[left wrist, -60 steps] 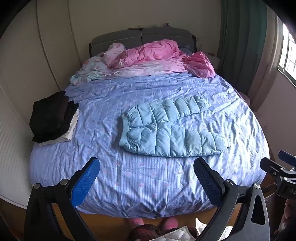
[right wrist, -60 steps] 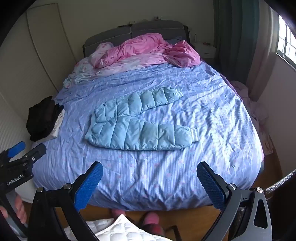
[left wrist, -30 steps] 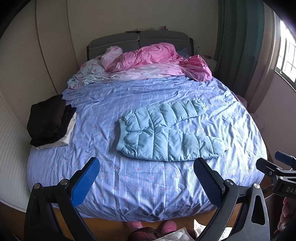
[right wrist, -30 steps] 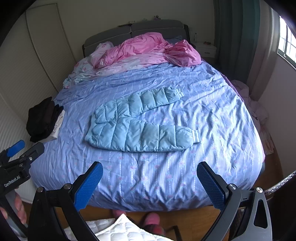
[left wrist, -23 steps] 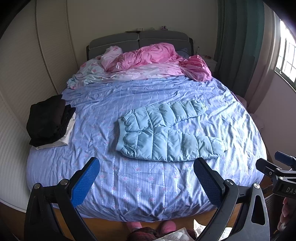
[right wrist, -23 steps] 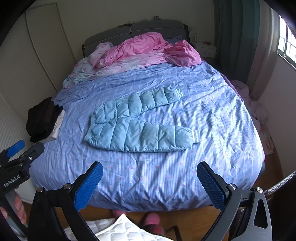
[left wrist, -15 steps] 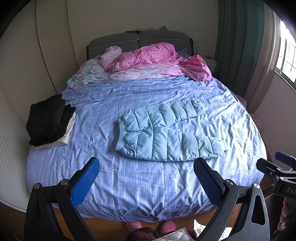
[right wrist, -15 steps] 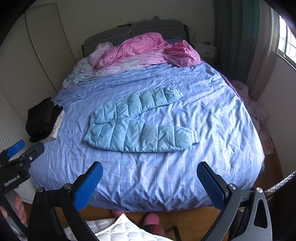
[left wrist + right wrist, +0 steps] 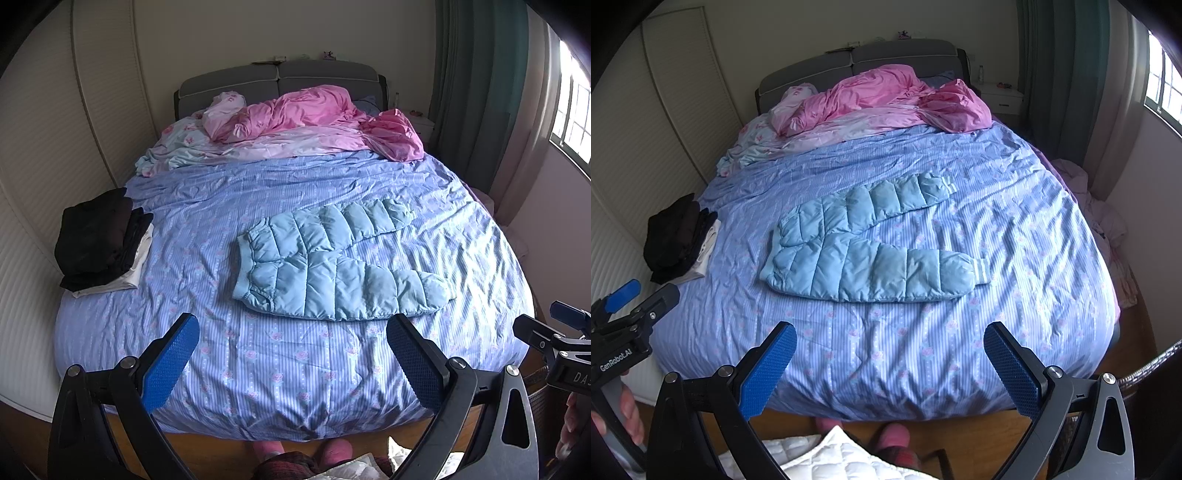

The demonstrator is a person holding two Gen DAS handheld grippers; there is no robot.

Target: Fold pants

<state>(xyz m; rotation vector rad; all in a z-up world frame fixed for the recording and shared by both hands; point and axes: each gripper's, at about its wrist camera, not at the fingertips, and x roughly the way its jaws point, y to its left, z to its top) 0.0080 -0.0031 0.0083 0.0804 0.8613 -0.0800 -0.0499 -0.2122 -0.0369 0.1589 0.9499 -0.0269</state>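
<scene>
Light blue quilted pants (image 9: 332,264) lie flat on the blue striped bedspread (image 9: 295,369), waistband to the left, the two legs spread apart to the right. They also show in the right wrist view (image 9: 864,247). My left gripper (image 9: 291,339) is open and empty, held over the bed's foot, well short of the pants. My right gripper (image 9: 890,347) is open and empty too, also over the bed's foot. Each gripper shows at the edge of the other's view.
A stack of folded dark clothes (image 9: 99,240) sits at the bed's left edge. Pink bedding (image 9: 306,114) is heaped by the grey headboard. A white wardrobe stands left, green curtains (image 9: 476,74) and a window right. White quilted fabric (image 9: 842,461) lies on the floor below.
Both views have barely shifted; the left gripper drew slightly back from the bed early on. The pants have not moved and both grippers stay open.
</scene>
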